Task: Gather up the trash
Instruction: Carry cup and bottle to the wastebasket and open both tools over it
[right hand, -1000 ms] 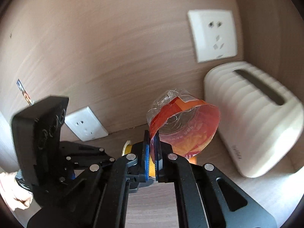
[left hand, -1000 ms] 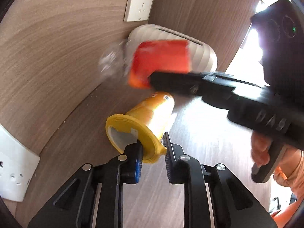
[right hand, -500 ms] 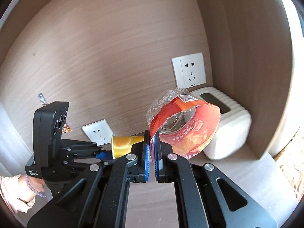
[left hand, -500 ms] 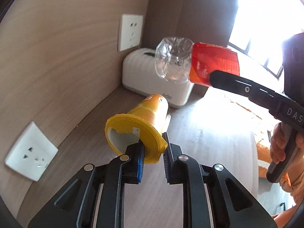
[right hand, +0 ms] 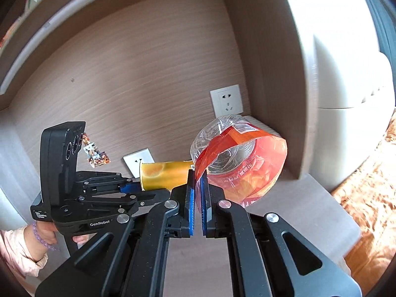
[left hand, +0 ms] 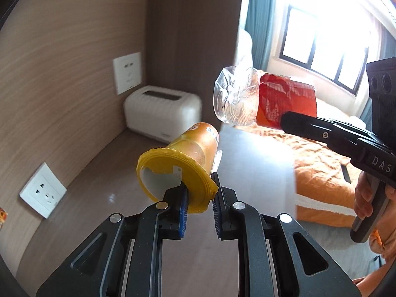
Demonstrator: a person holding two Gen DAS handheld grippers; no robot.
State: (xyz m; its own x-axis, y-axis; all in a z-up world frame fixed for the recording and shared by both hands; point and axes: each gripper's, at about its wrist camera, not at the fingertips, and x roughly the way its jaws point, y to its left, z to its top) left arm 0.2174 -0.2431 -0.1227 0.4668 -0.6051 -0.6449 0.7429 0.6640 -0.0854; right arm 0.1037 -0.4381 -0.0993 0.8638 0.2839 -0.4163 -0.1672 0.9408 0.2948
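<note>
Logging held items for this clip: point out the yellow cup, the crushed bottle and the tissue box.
yellow cup [left hand: 195, 146], left wrist view, on its side wall.
crushed bottle [right hand: 247, 170], right wrist view, on its red label.
tissue box [left hand: 160, 113], left wrist view, on its front face.

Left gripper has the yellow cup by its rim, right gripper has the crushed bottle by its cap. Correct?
Not quite. The left gripper does hold the yellow cup by its rim, but the right gripper pinches the crushed bottle by its loose red label, as the right wrist view shows.
</note>
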